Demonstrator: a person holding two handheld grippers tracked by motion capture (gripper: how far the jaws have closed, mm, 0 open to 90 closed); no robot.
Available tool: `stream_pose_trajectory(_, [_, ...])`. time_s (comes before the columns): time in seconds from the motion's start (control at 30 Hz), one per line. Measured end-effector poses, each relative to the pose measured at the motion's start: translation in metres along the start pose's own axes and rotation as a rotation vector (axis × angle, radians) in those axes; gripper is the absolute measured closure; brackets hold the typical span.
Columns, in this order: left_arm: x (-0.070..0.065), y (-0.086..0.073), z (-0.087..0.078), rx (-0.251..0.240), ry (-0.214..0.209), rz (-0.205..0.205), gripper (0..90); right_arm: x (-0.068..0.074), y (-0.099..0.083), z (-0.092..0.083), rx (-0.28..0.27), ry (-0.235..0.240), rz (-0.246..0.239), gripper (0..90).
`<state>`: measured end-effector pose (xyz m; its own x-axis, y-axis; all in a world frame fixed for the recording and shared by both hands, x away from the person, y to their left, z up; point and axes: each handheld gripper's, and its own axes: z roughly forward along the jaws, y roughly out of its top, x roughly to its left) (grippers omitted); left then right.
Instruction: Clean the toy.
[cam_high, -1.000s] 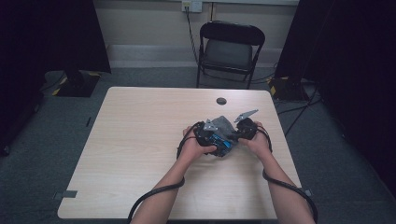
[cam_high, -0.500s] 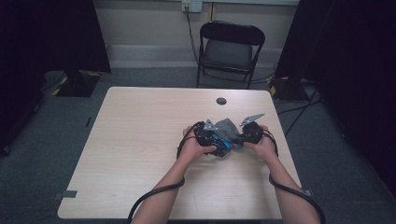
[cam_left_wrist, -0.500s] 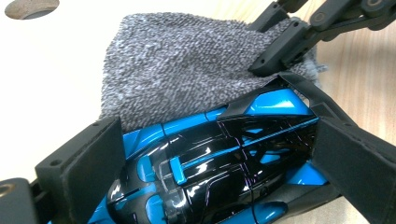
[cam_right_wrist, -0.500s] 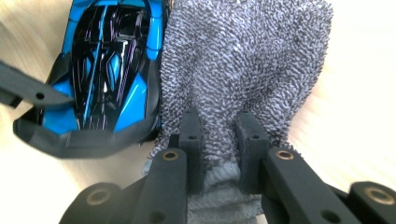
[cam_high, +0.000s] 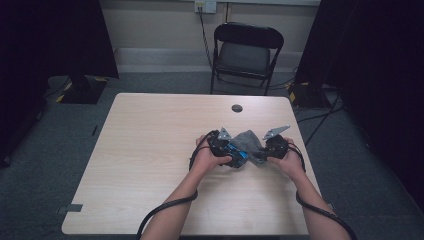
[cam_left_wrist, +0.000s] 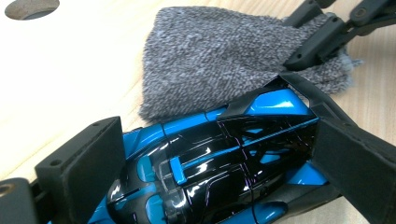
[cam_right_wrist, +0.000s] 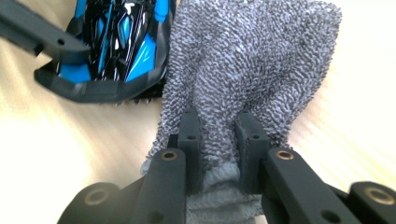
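Observation:
A black and blue toy car (cam_left_wrist: 210, 172) lies between the jaws of my left gripper (cam_left_wrist: 215, 163), whose pads press on its two sides. Beside it on the table lies a grey terry cloth (cam_left_wrist: 219, 60), spread flat. My right gripper (cam_right_wrist: 218, 135) is shut on a bunched edge of that cloth (cam_right_wrist: 252, 60), just right of the car (cam_right_wrist: 116, 42). In the high view the left gripper (cam_high: 225, 147) and right gripper (cam_high: 267, 150) sit close together on the table's right half, the cloth (cam_high: 250, 142) between them.
The pale wooden table (cam_high: 150, 150) has a round cable hole (cam_high: 237, 108) near its far edge. A black folding chair (cam_high: 245, 50) stands behind the table. Cables trail from both grippers off the near edge.
The right gripper has slid a little to the right with the cloth, away from the left gripper. The left gripper and car have stayed put.

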<state>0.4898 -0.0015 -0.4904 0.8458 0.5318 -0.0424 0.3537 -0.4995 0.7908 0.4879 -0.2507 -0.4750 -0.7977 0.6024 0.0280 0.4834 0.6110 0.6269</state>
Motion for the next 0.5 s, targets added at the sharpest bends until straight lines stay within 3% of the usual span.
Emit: stream_pose_trajectory(0.5, [0.0, 0.0, 0.0, 0.002, 0.001, 0.001, 2.6, 0.009, -0.019, -0.015, -0.008, 0.013, 0.004, 75.6])
